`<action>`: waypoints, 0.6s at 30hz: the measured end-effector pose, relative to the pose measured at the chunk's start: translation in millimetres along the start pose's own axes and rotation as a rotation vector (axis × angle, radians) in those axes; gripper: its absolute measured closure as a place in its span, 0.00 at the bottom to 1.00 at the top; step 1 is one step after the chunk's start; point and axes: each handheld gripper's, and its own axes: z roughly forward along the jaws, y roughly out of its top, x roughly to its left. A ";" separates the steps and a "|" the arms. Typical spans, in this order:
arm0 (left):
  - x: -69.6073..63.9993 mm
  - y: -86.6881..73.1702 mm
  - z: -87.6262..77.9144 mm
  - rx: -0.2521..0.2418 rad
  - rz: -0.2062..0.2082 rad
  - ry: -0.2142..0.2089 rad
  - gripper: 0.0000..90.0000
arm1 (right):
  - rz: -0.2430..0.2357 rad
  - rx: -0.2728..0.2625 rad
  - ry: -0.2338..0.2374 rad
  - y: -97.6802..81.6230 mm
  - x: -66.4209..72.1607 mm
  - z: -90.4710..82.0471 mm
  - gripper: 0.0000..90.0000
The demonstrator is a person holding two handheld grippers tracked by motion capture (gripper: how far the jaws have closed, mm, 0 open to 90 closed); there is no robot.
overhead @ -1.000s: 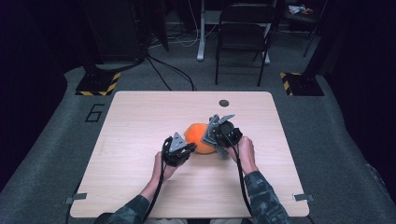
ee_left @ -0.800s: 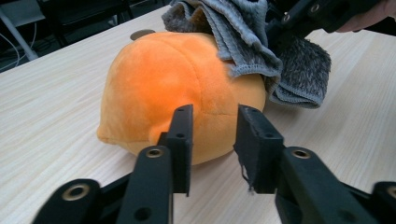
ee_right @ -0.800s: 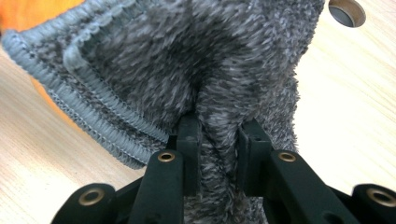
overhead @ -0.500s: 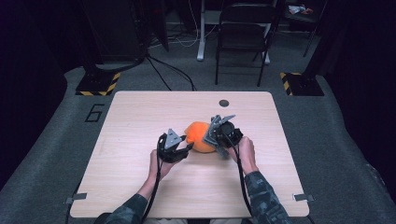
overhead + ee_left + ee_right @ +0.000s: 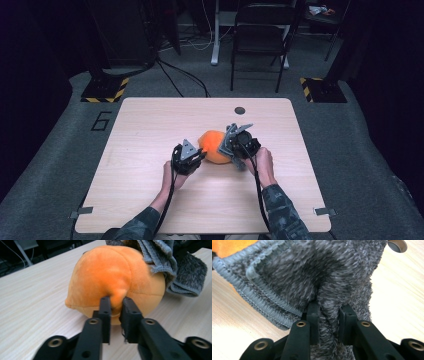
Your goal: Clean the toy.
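1. This looks like a lab or recording room, not a home: one bare wooden table (image 5: pixel 150 130) stands alone in the middle of a grey carpet (image 5: pixel 65 165).
2. A number six (image 5: pixel 101 120) is marked on the carpet beside the table, like a station number.
3. Two heavy stand bases edged with yellow-and-black hazard tape (image 5: pixel 106 90) sit on the floor beyond the table, one on each side.
4. Loose cables (image 5: pixel 185 75) run across the floor at the back.
5. A black folding chair (image 5: pixel 260 45) stands behind the table.
6. The surroundings are dark, with light falling mainly on the table.
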 end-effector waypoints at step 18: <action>-12.9 18.4 -14.0 -0.051 -0.038 -0.082 0.94 | 0.007 -0.160 0.048 0.9 8.2 -46.2 0.82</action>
